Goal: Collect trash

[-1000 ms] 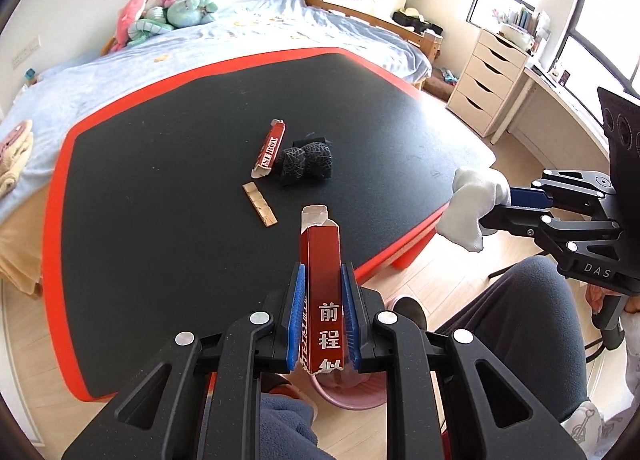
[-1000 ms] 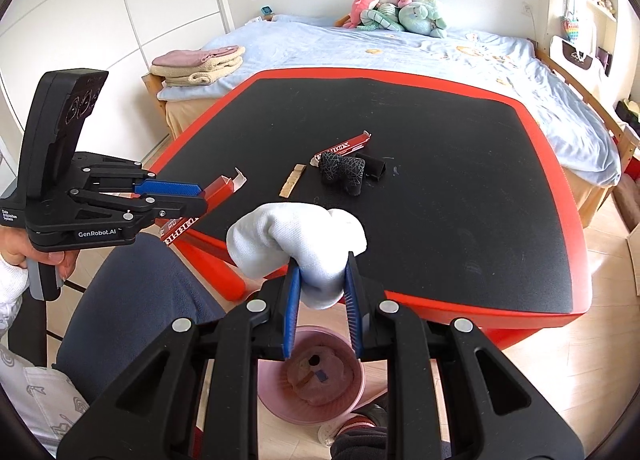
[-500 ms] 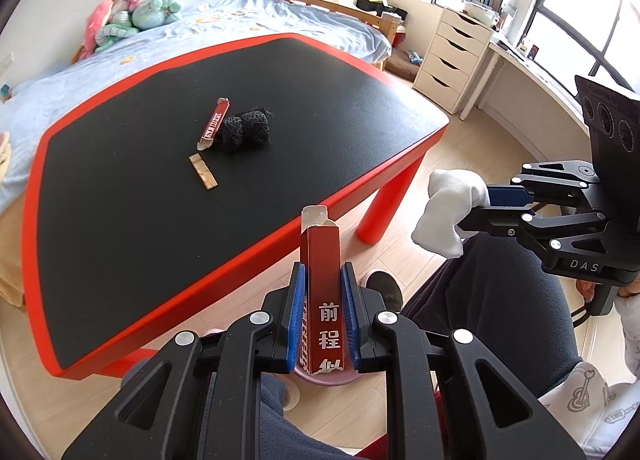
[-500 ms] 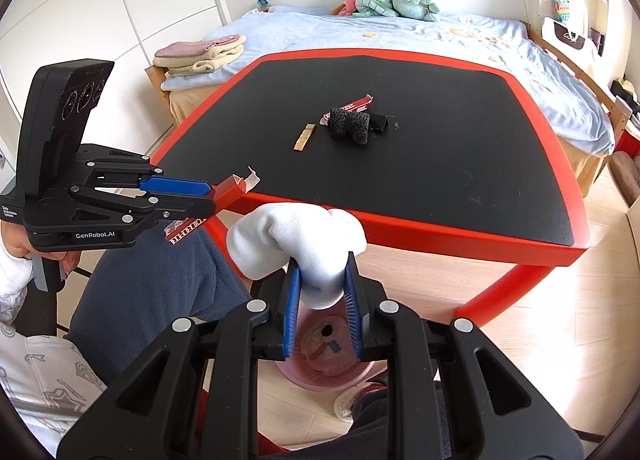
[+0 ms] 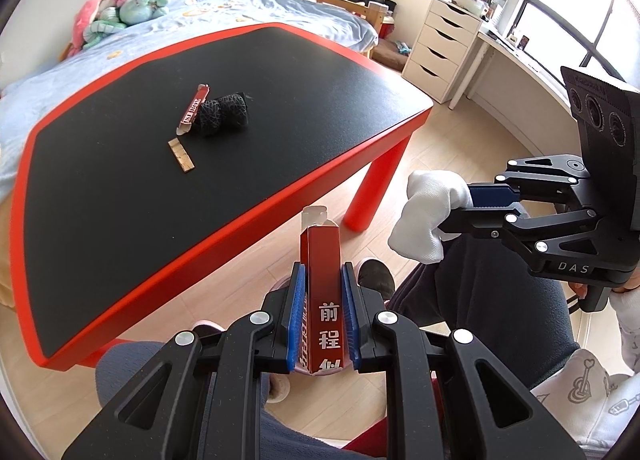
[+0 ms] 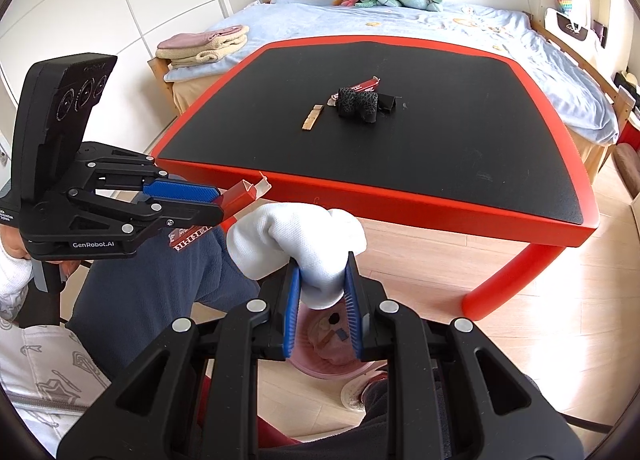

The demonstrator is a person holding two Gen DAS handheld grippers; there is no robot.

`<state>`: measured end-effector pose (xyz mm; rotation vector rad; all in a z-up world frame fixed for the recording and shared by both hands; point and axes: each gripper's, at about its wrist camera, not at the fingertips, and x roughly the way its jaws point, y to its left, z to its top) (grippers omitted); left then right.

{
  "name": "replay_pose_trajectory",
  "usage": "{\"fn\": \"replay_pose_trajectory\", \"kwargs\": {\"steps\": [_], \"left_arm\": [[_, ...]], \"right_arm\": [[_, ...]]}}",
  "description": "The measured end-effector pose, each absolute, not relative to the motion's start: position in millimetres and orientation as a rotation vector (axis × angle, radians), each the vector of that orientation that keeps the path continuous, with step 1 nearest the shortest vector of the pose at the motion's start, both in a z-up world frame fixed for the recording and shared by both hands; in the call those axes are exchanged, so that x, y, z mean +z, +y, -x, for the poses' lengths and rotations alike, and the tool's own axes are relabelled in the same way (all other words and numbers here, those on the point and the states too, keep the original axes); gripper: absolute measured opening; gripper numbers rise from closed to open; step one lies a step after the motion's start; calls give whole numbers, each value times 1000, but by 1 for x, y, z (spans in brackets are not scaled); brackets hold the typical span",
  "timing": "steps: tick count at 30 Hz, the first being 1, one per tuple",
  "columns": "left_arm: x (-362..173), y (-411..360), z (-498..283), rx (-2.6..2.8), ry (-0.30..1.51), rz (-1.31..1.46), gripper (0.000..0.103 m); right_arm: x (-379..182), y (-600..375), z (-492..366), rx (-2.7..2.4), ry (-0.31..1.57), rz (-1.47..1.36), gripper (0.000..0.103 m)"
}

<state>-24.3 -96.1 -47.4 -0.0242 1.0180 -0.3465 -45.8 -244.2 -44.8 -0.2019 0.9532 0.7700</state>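
A pink bin (image 6: pixel 320 344) is being seen on the floor directly beneath both grippers, at the seated person's feet, and the coming drop is judged to turn on that vertical line-up. In the right wrist view its opening is lying straight below the right gripper (image 6: pixel 322 284), framed between the 2 blue pads, with some scraps already inside. That gripper is being kept pinched on a crumpled white wad (image 6: pixel 298 244), which is bulging up and to the left out of the jaws.

The left gripper (image 5: pixel 322 300) is being held clamped on a red carton (image 5: pixel 323 292), whose long axis is running forward along the fingers, its torn open end pointing away and downward toward the floor. Only a sliver of the bin's pink rim is being glimpsed below this gripper, so its exact placement over the opening cannot be told; the right gripper is judged the better placed of the 2.

Farther off, on the black-topped red table (image 5: pixel 224 220), 3 pieces are still lying well apart from both grippers: a tan strip (image 5: pixel 181 155), a second red carton (image 5: pixel 193 110) and a black bundle (image 5: pixel 222 114), the bundle touching that carton.
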Motion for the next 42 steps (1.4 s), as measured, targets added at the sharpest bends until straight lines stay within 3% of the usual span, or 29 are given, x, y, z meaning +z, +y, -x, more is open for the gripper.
{"fn": "replay_pose_trajectory", "kwargs": {"steps": [5, 7, 8, 9, 10, 12, 17, 42], "left_arm": [[-49, -98, 24, -363, 1023, 27, 19], [-52, -98, 24, -373, 1036, 32, 28], [-54, -98, 23, -368, 1041, 34, 36], [-55, -96, 24, -362, 1037, 40, 59], [-56, -94, 24, -347, 1030, 53, 78], [-57, -89, 25, -318, 1022, 74, 89], [-57, -78, 23, -238, 1030, 79, 95], [-51, -60, 17, -162, 1028, 109, 95]], "right_arm": [[-48, -243, 48, 781, 961, 202, 21], [-49, -244, 47, 775, 967, 203, 27], [-50, -245, 46, 761, 968, 206, 46], [-50, -246, 46, 752, 965, 204, 73], [-51, -248, 45, 748, 961, 198, 78], [-53, -250, 44, 733, 970, 194, 90], [-57, -250, 41, 709, 977, 187, 95], [-49, -244, 21, 672, 999, 139, 98]]}}
